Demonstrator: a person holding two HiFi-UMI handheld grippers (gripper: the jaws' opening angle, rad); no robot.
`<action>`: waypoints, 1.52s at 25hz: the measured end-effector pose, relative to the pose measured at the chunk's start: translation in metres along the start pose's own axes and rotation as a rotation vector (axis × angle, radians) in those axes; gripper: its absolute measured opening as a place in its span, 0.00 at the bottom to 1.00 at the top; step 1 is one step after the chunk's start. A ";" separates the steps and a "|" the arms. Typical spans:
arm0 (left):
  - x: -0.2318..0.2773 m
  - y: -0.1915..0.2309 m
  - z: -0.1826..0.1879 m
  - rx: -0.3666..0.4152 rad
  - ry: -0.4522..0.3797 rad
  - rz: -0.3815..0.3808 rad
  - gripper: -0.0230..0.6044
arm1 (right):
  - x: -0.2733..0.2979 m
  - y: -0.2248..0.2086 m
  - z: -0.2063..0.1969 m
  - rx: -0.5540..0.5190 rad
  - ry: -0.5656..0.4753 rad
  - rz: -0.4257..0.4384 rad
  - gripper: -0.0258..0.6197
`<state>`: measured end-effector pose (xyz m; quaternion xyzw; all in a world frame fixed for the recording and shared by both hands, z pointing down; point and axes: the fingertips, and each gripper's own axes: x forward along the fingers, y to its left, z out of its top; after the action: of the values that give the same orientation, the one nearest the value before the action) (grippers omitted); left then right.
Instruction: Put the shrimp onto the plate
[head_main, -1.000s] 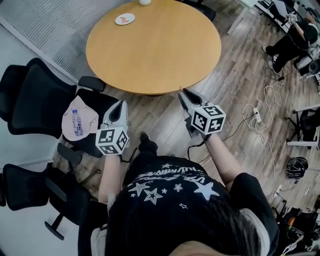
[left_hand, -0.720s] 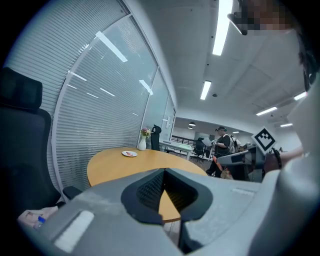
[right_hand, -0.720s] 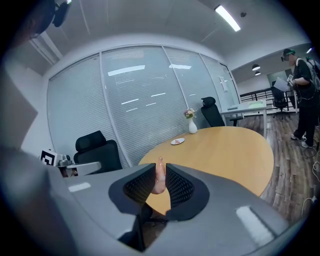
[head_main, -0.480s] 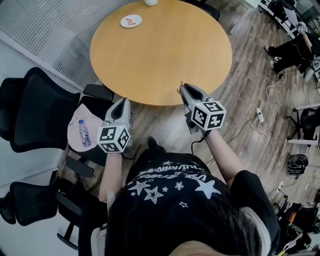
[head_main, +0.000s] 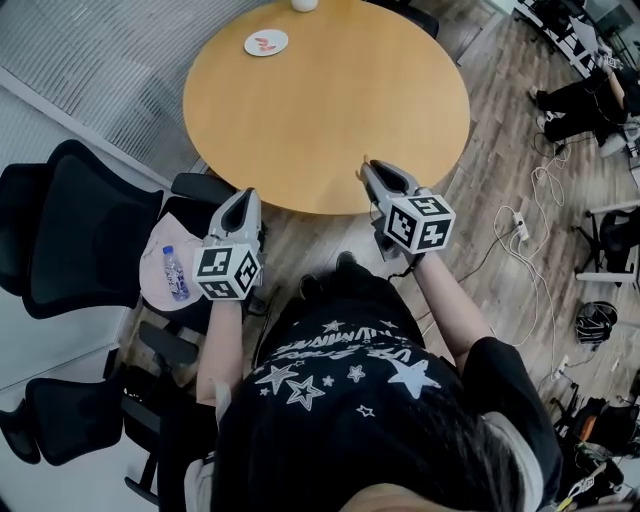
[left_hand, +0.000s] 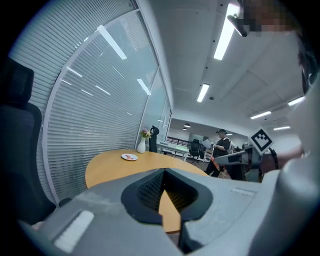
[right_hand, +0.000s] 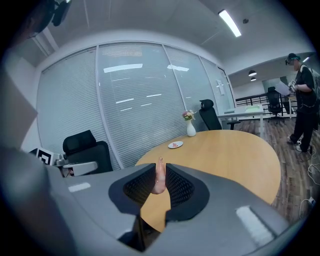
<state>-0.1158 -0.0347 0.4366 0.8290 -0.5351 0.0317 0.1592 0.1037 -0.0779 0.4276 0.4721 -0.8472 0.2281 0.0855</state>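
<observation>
The right tool (right_hand: 159, 174) pinches the shrimp (right_hand: 159, 182) upright between its pads; the left tool (left_hand: 164, 172) is pressed together on nothing. The person has stepped closer, so the near edge of the round surface (right_hand: 225, 150) now lies just ahead. The plate (right_hand: 175, 145) sits far ahead, near the vase (right_hand: 191, 129); most of the carry likely remains.

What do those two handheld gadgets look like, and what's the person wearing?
The left gripper and right gripper are grey plastic wedges, each tapering to two jaws lined with dark ridged pads. Each carries a white cube with black square markers. The person wears a black short-sleeved top with white stars.
</observation>
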 end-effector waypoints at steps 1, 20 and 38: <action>0.002 0.000 0.003 0.006 -0.003 -0.003 0.04 | 0.002 -0.001 0.002 -0.001 -0.003 -0.001 0.14; 0.045 0.085 0.052 0.008 -0.040 0.097 0.04 | 0.118 -0.026 0.073 -0.035 -0.025 0.029 0.14; 0.179 0.172 0.116 0.011 -0.029 0.114 0.04 | 0.274 -0.072 0.170 -0.064 -0.001 0.088 0.14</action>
<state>-0.2076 -0.2905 0.4060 0.7986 -0.5834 0.0315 0.1447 0.0282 -0.3983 0.3988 0.4314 -0.8741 0.2041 0.0902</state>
